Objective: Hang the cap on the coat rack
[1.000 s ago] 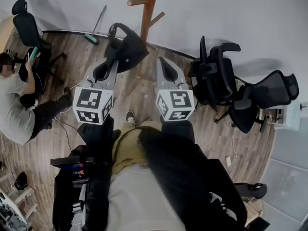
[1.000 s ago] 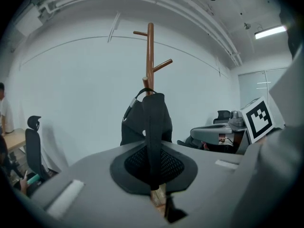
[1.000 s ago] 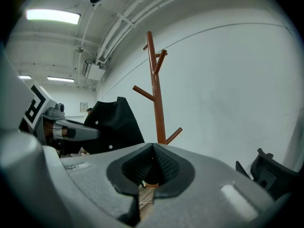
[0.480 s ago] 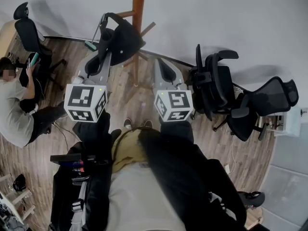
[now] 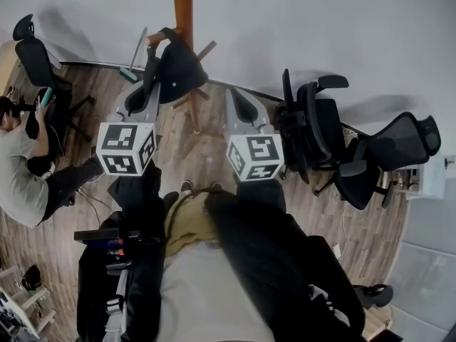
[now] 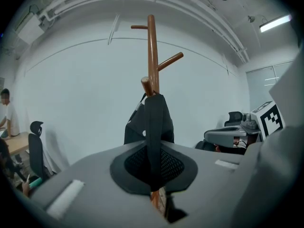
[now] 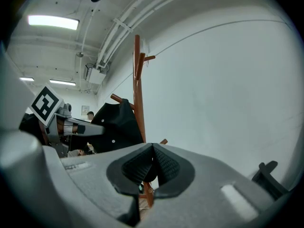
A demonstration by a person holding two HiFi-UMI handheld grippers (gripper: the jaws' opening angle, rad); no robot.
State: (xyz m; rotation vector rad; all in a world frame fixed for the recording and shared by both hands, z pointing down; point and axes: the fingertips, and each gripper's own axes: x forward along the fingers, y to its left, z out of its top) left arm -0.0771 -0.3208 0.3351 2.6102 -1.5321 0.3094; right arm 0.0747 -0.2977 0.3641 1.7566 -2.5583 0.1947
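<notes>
The black cap (image 5: pixel 179 70) hangs from my left gripper (image 5: pixel 152 68), which is shut on a band of its fabric (image 6: pixel 153 127). The cap is up against the wooden coat rack (image 5: pixel 182 20), level with a short lower peg (image 6: pixel 147 84) that sits just behind its top. Whether it rests on the peg I cannot tell. My right gripper (image 5: pixel 232 95) is held to the right of the rack, apart from the cap. Its jaws are shut with nothing between them (image 7: pixel 153 151). From the right gripper view the cap (image 7: pixel 116 125) shows left of the pole (image 7: pixel 137 89).
Two black office chairs (image 5: pixel 313 127) (image 5: pixel 399 141) stand right of the rack. A seated person (image 5: pixel 21 162) and another chair (image 5: pixel 39 55) are at far left. A long-handled broom (image 5: pixel 135 55) leans on the white wall behind the rack's base (image 5: pixel 194 120).
Both grippers have moved forward and a little up toward the rack. The cap has closed in on the pole and now sits by the lower peg.
</notes>
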